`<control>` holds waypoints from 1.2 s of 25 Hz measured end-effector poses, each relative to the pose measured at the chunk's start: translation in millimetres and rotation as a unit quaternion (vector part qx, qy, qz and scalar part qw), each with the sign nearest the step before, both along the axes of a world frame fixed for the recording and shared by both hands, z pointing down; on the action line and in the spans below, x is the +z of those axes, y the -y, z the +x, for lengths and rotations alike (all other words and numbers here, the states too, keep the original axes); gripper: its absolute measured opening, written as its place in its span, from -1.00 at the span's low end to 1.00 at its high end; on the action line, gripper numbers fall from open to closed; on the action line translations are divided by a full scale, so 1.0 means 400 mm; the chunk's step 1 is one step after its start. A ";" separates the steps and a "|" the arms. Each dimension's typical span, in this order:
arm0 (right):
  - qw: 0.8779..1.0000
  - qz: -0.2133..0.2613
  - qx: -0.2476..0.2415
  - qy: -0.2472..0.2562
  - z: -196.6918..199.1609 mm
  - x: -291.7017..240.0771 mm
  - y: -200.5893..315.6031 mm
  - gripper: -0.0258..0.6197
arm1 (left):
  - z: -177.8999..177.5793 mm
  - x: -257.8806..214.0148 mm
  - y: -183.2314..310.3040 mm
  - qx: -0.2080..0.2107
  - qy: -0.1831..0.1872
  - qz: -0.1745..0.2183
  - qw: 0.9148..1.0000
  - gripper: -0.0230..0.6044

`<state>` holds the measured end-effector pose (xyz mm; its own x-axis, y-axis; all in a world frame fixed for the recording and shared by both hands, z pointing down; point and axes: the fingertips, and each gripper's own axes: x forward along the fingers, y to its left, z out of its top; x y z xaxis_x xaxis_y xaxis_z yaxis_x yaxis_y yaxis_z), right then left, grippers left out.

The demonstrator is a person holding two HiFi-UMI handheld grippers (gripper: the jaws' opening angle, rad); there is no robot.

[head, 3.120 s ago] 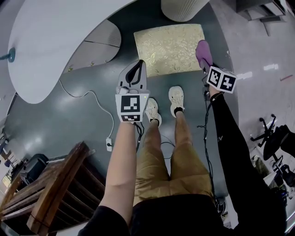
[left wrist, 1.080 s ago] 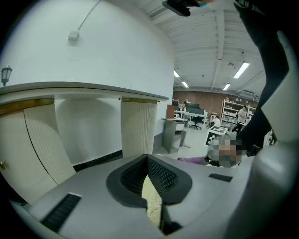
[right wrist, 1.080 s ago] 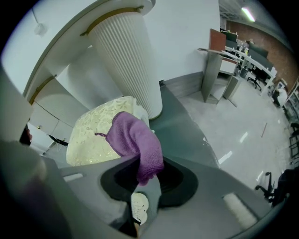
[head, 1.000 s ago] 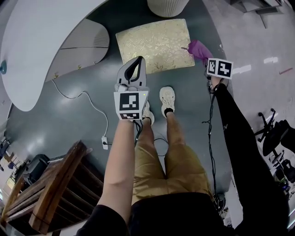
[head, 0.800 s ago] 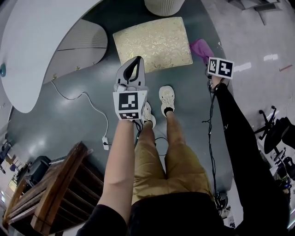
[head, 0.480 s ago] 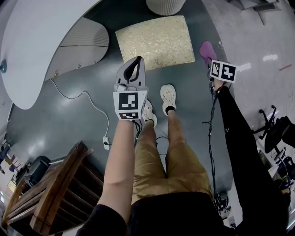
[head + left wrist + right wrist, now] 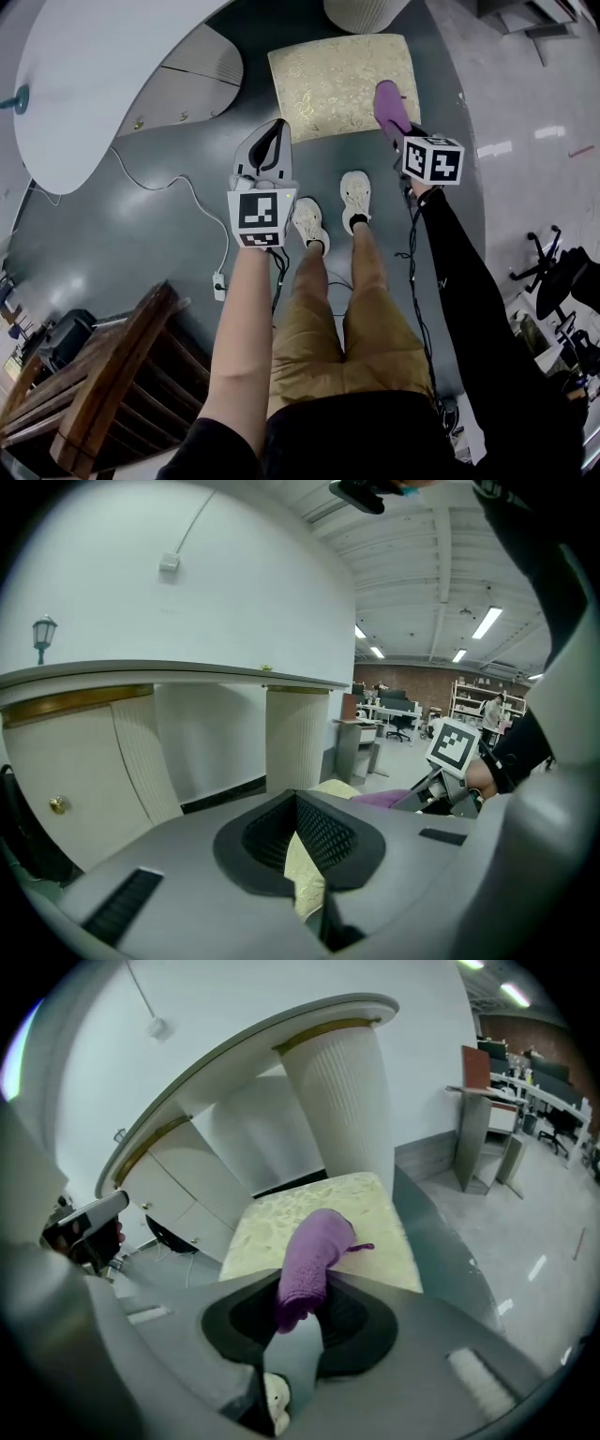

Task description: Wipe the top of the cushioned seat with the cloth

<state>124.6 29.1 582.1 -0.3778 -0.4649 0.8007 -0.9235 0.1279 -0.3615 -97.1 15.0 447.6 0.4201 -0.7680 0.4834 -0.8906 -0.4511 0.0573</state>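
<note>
While its jaws clench one end of the purple terry cloth (image 7: pixel 314 1251), the right gripper (image 7: pixel 403 136) holds it over the gold-patterned square cushioned seat's (image 7: pixel 328 80) right edge (contact unclear); the left gripper (image 7: pixel 272 136), jaws together and empty, hovers before the seat.

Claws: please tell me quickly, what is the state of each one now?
Left claw: shut, holding nothing.
Right claw: shut on the purple cloth.
</note>
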 end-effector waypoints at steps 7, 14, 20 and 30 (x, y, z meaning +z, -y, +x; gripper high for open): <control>0.988 -0.024 -0.115 0.102 -0.409 -0.007 -0.067 -0.68 | -0.128 -0.005 -0.050 -0.030 0.001 -0.002 1.000 -0.92; 0.976 -0.093 -0.159 0.120 -0.590 0.074 -0.120 -0.68 | -0.177 0.016 -0.085 -0.040 0.006 -0.009 0.999 -0.92; 0.983 -0.121 -0.124 0.068 -0.502 0.148 -0.097 -0.68 | -0.178 0.036 -0.081 -0.046 0.002 -0.014 0.999 -0.92; 0.991 -0.117 -0.066 0.030 -0.211 0.157 -0.052 -0.68 | -0.069 0.044 -0.022 -0.035 -0.006 -0.016 0.999 -0.92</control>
<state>40.4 50.0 644.8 -0.4723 -0.2134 0.8552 -0.8808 0.1524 -0.4484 -124.8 23.9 465.3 0.3711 -0.7804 0.5032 -0.9195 -0.3846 0.0816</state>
